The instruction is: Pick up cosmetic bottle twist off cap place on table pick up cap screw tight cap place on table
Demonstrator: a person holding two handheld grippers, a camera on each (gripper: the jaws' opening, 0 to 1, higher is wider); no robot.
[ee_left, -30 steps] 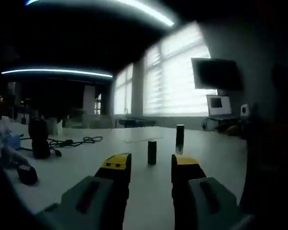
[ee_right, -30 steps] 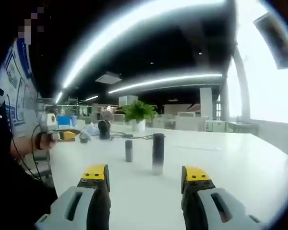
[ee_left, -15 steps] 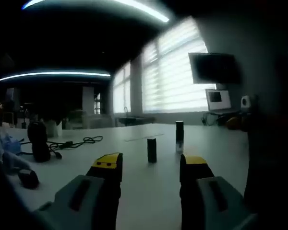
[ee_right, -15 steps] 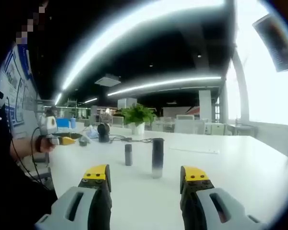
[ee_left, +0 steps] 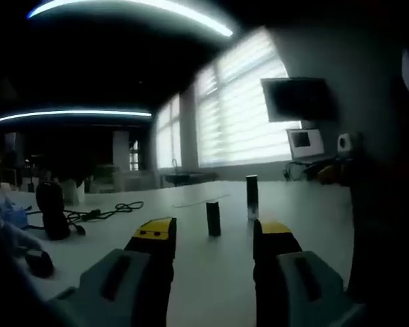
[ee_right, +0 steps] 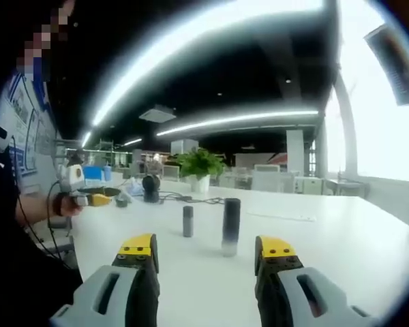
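Observation:
A tall dark cosmetic bottle [ee_right: 230, 227] with a pale lower part stands upright on the white table [ee_right: 341, 245]; a shorter dark cap [ee_right: 187, 221] stands to its left. In the left gripper view the cap [ee_left: 213, 219] is nearer and the bottle [ee_left: 252, 197] farther right. My right gripper [ee_right: 208, 253] is open, short of both, with nothing between its jaws. My left gripper [ee_left: 215, 235] is open too, empty, aimed at the cap from a distance. In the right gripper view the left gripper [ee_right: 88, 198] shows at the far left in a person's hand.
A black round object [ee_left: 52, 210] and a black cable [ee_left: 105, 208] lie on the table at the left. A potted plant [ee_right: 199, 167] stands at the back. A person's dark sleeve [ee_right: 13, 272] fills the left edge. A monitor [ee_left: 298, 100] hangs by the bright windows.
Both views have shifted slightly with the hands. The left gripper's jaws stand a little wider apart than a second ago. Bottle and cap have not moved.

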